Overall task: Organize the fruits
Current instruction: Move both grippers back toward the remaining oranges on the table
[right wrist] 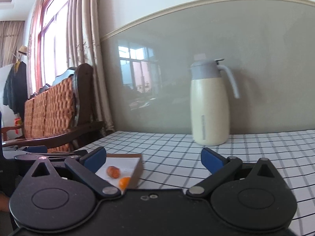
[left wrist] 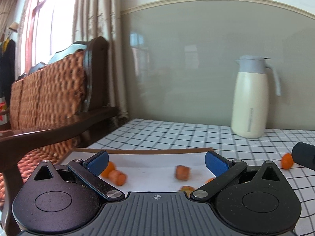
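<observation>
Fruits lie mostly in a shallow tray (left wrist: 137, 151) with a brown rim and white floor, which sits on the checked tabletop (left wrist: 177, 135) near its left edge. In the left wrist view, an orange fruit (left wrist: 108, 168) and a reddish-orange piece (left wrist: 117, 177) lie touching at the tray's left side, just behind the left claw's blue finger. Another reddish piece (left wrist: 182, 172) lies near the middle of the tray, blurred, and two more fruits peek out at the claw body's edge, too hidden to tell what they are. One orange fruit (left wrist: 287, 160) lies outside the tray on the cloth to the right, just beside a dark part at the picture's edge. The left claw (left wrist: 156, 162) hangs wide over the tray and holds nothing. The right claw (right wrist: 154, 158) is also spread wide and empty, low over the cloth to the right of the tray; its view shows the tray's right corner with a reddish piece and an orange fruit inside. A cream jug (left wrist: 251, 98) with a grey lid and handle stands upright at the back of the tabletop by the wall. A wooden bench (left wrist: 49, 98) with a woven cushion stands left of the tabletop, under a curtained window.
</observation>
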The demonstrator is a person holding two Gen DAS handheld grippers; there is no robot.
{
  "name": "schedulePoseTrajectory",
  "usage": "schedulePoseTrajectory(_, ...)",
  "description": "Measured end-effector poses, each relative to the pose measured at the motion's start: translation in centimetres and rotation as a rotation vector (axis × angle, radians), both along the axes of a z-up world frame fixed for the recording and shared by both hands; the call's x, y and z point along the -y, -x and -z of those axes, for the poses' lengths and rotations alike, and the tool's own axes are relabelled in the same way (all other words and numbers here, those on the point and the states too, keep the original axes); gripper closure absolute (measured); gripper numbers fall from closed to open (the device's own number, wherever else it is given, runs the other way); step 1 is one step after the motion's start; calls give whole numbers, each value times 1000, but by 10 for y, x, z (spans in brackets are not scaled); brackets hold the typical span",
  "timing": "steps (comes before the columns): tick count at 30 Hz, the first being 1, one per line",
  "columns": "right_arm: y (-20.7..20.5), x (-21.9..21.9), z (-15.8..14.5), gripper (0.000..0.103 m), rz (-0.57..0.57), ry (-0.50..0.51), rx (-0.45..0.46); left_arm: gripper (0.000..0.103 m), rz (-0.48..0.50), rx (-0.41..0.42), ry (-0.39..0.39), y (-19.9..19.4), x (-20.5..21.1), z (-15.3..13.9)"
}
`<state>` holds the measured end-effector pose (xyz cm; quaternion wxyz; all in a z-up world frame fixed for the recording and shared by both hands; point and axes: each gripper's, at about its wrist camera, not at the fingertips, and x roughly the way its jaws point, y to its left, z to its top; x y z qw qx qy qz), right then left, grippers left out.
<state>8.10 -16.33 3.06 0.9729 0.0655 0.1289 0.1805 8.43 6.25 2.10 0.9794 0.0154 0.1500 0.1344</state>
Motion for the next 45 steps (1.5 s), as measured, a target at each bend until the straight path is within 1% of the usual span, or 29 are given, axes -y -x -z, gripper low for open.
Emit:
schedulePoseTrajectory(2, 0, 8, 0, 6, 18, -5, -9, 0, 20, -2, -1, -2, 10, 0)
schedulePoseTrajectory(6, -1, 30, 1, 6, 90, -16, -42, 0, 58, -4, 3, -5, 26, 0)
schedulePoseTrajectory(10, -5, 51, 6, 6, 173, -25, -102, 0, 104, -12, 8, -8, 47, 2)
schedulePoseTrajectory(15, -10, 78, 12, 6, 258, -82, -185, 0, 166, -27, 10, -12, 73, 5)
schedulePoseTrajectory(21, -11, 102, 21, 6, 345, -66, -237, 0, 240, -64, 5, -21, 104, 12)
schedulePoseTrajectory(25, -8, 113, 26, 6, 368, -66, -254, 0, 285, -72, -14, -25, 124, 16)
schedulePoseTrajectory(29, -10, 122, 30, 6, 402, -57, -258, 0, 316, -96, -16, -30, 141, 21)
schedulePoseTrajectory(35, -15, 135, 39, 6, 423, -55, -296, 0, 332, -126, -27, -39, 161, 28)
schedulePoseTrajectory(41, -17, 141, 43, 6, 445, -52, -291, 0, 347, -144, -31, -48, 175, 35)
schedulePoseTrajectory(45, -21, 144, 44, 9, 442, -54, -291, 0, 347, -156, -42, -55, 182, 39)
